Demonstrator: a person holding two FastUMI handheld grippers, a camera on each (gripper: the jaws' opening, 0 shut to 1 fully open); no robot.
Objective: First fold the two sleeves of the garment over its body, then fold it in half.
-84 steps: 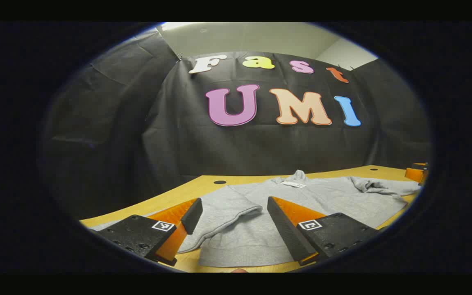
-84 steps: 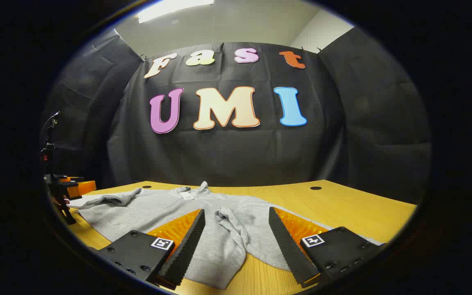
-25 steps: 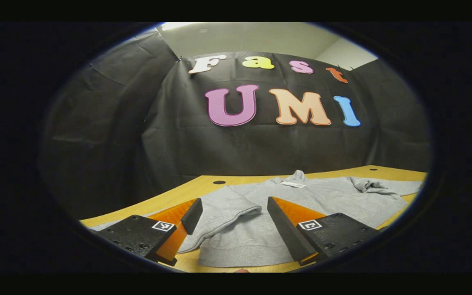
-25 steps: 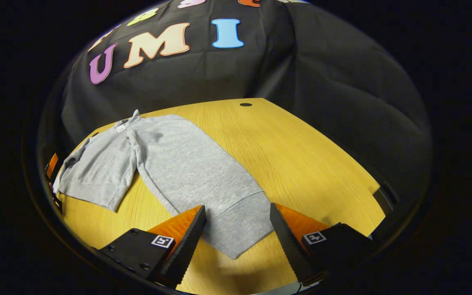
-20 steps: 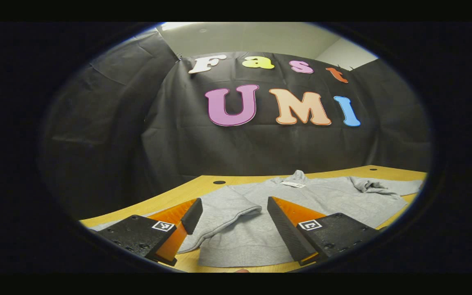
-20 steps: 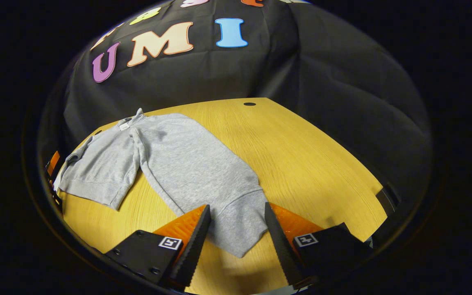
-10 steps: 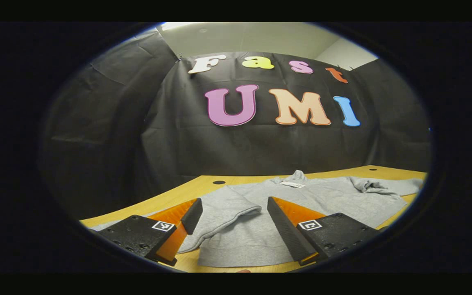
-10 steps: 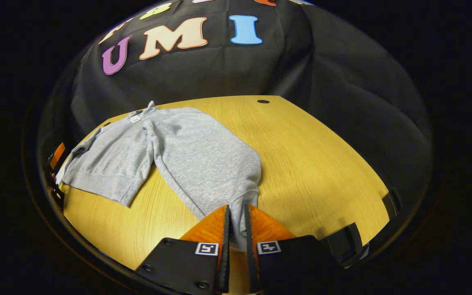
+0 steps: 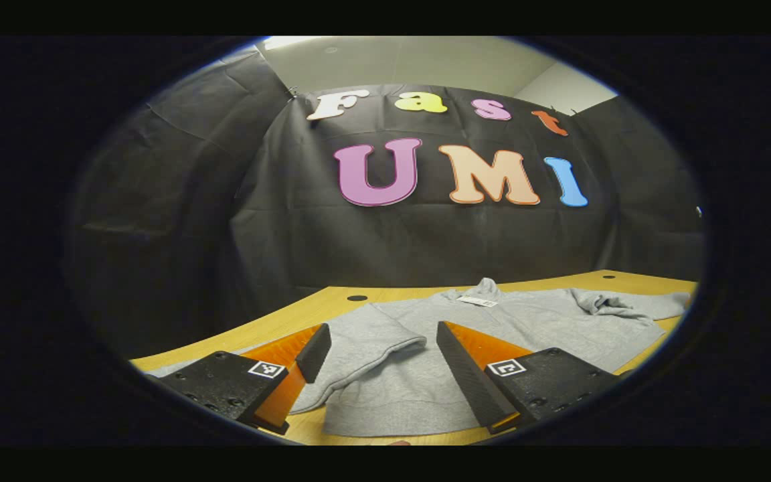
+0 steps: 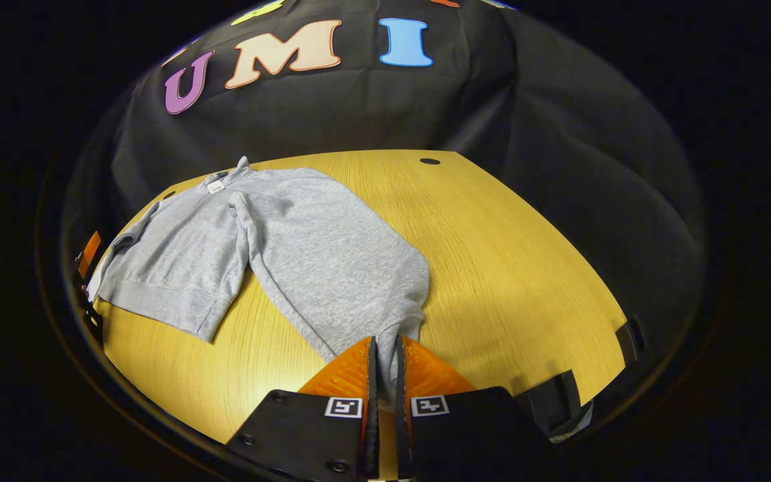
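Right hand-held gripper has just closed: a second ago its fingers stood wide either side of the sleeve cuff, now they pinch the cuff of the grey garment between them, almost touching. Fabric just ahead of the fingertips is bunched and slightly lifted off the desk, so the grasp looks good. Rest of that sleeve runs away from this gripper up to the collar, with the garment body lying flat off to the gripper's left.

Left hand-held gripper hasn't moved over the last few seconds; fingers wide apart, holding nothing, sitting low over the near hem with the other sleeve lying folded between and just ahead of them.

Judgement: first sleeve fold is starting. Right sleeve is gripped and ready to be carried left over the body. Left sleeve looks partly on the body already, may need tidying. Half fold not yet begun.
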